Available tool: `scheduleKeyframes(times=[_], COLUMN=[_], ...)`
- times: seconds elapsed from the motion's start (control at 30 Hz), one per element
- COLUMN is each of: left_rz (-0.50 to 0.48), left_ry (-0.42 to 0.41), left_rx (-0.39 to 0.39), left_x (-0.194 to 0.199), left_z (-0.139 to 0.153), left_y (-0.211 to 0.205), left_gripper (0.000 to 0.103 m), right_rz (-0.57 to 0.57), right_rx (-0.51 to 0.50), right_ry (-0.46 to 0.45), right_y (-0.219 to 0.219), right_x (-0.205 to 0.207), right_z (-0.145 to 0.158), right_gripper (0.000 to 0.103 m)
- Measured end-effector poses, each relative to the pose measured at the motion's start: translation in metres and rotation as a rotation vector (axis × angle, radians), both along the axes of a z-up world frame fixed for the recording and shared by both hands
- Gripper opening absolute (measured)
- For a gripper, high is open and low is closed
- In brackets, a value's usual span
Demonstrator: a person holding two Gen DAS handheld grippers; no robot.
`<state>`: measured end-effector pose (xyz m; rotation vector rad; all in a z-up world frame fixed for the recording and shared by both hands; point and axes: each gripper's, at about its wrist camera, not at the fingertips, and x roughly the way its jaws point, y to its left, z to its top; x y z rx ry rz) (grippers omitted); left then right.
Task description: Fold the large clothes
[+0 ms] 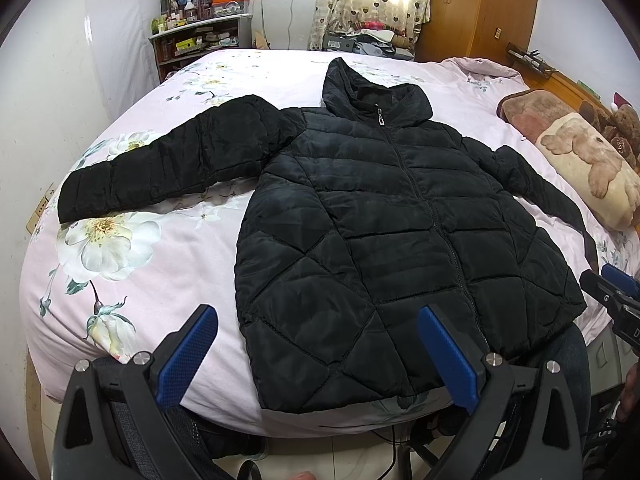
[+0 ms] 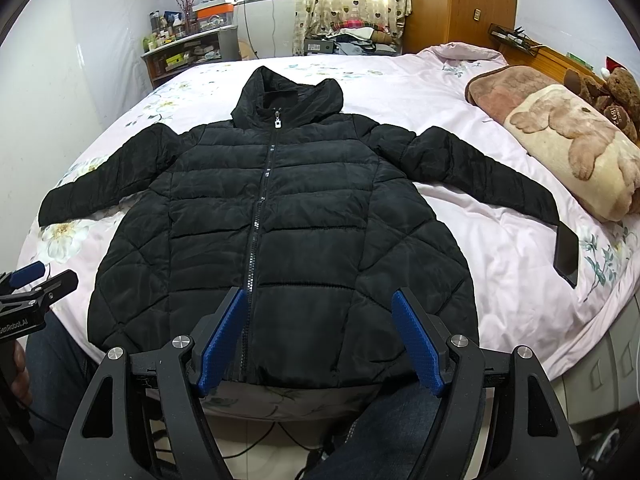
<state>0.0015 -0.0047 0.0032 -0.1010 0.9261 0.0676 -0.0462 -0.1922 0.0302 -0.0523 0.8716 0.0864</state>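
Left wrist view first: the black quilted puffer jacket with a hood (image 1: 384, 216) lies face up and zipped on the pink floral bedspread (image 1: 168, 280), its hem at the near edge of the bed. The left gripper (image 1: 318, 356) hovers over the hem's left corner with its blue-padded jaws spread wide, holding nothing. One sleeve (image 1: 160, 164) stretches out leftward, fully laid flat.

Over to the right wrist view: the same jacket, centred, zipper (image 2: 262, 204) running straight up the middle. The right gripper (image 2: 320, 344) hangs over the hem just right of the zipper, jaws apart and empty too. The other sleeve (image 2: 492, 176) reaches toward the teddy-bear print pillow (image 2: 576, 148).

My read: this jacket looks light, puffy and springy, with a slick shell likely to slip, so pinch deep. The sleeve cuffs and hem corners look like the best holds.
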Motion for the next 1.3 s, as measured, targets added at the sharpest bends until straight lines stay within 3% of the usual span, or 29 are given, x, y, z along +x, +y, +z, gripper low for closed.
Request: scheduleKeyframes(times=[1.3], left_rz=[-0.004], left_ry=[0.028], left_rx=[-0.015], left_x=[0.016], left_z=[-0.012], left_y=[0.006], left_gripper=[0.101], right_rz=[0.020], right_rx=[-0.008], right_ry=[0.026], right_y=[0.009], right_x=[0.014], right_z=[-0.011], right_gripper=[0.074])
